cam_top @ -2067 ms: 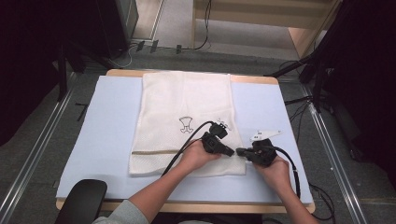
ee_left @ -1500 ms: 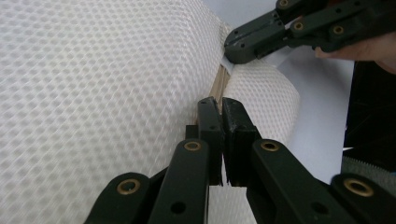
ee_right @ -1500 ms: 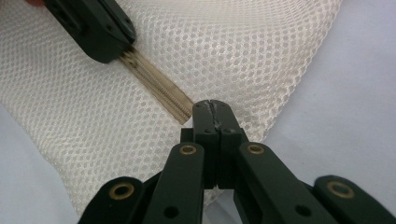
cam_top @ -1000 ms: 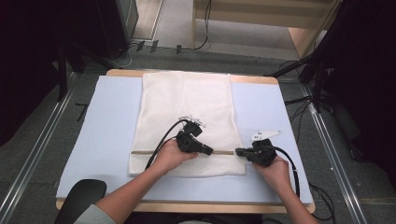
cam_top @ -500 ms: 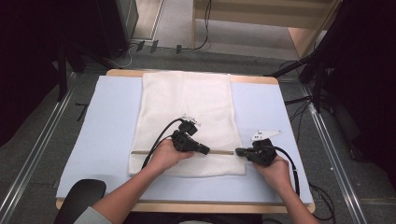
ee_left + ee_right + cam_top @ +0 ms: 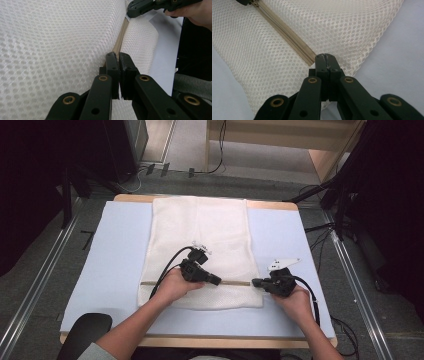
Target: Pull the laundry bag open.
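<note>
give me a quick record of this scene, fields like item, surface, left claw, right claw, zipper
item: white mesh bag, lying flat
surface: pale blue mat on a wooden table
zipper: tan zipper running across the bag near the person's edge
left claw: left claw shut, tips at the zipper line; what it grips is hidden
right claw: right claw shut at the zipper's end, at the bag's edge; whether it pinches the mesh I cannot tell
</note>
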{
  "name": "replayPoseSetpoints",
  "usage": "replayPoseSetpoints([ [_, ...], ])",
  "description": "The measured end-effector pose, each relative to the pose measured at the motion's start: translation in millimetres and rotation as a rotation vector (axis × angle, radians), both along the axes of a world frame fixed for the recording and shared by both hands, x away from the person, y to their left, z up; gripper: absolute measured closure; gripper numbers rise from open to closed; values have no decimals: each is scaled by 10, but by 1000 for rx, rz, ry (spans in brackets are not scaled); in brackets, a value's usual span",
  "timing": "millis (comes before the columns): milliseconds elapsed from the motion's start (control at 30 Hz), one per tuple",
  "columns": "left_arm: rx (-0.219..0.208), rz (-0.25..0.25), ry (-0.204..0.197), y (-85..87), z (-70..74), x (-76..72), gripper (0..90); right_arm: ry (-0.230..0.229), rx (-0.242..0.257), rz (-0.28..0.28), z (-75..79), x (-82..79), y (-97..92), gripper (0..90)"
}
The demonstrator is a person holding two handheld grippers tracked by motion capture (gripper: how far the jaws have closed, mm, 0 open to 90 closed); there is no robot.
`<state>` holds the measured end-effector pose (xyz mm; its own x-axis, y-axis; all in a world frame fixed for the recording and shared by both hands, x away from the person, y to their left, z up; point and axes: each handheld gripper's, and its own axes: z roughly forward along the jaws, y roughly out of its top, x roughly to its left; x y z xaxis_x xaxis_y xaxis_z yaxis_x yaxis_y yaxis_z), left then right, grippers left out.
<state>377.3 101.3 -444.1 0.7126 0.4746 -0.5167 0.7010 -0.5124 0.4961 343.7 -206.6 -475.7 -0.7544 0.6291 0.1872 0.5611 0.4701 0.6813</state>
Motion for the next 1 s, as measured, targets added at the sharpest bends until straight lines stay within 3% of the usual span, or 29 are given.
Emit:
replayPoseSetpoints([
  [400, 11, 26, -1, 191, 28, -24, 891, 19, 19, 5, -9, 22, -19, 900],
  [467, -2, 31, 18, 239, 21, -19, 891, 16, 15, 11, -7, 18, -17, 900],
  [667, -7, 48, 5, 318, 48, -46, 891, 18, 16, 10, -7, 24, -18, 900],
  [900, 0, 67, 3, 491, 99, -75, 892, 19, 18, 10, -8, 27, -17, 900],
  [1000, -18, 76, 15, 586, 110, -79, 891, 20, 18, 9, -7, 26, -16, 900],
])
